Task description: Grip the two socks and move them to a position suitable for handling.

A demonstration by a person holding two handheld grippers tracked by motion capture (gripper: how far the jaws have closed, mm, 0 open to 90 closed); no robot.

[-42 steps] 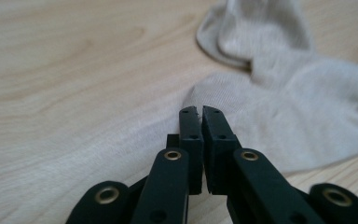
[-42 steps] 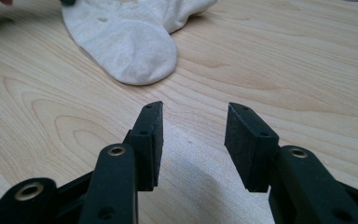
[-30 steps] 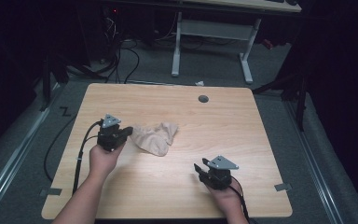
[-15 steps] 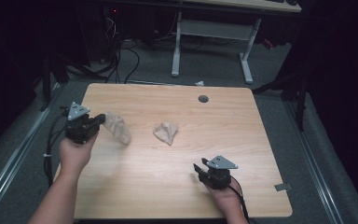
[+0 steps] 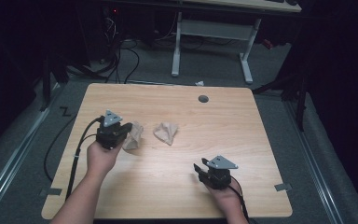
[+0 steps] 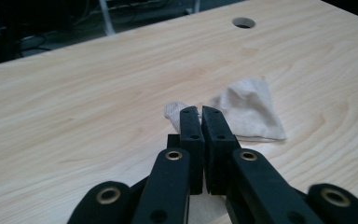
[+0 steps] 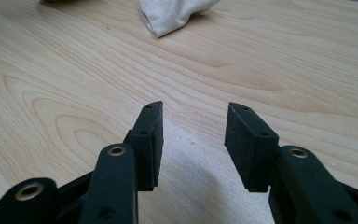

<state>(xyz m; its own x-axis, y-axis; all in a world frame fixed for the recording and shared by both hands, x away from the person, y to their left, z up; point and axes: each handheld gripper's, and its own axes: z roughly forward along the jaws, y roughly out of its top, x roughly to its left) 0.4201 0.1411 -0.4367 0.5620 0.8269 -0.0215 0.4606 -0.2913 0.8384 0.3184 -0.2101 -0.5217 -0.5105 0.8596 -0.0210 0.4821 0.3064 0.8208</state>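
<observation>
Dark room surrounded a pale wooden desk (image 5: 168, 186). Left hand-held gripper (image 5: 131, 134) was clamped on a crumpled beige cloth piece (image 5: 134, 135), left of centre. Second crumpled beige cloth piece (image 5: 167, 132) lay just beside, apart. Right hand-held gripper (image 5: 198, 169) rested near the front edge, jaws wide, nothing between.

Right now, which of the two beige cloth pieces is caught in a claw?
The left cloth piece, pinched by the left claw. The other cloth piece lies free on the table.
</observation>
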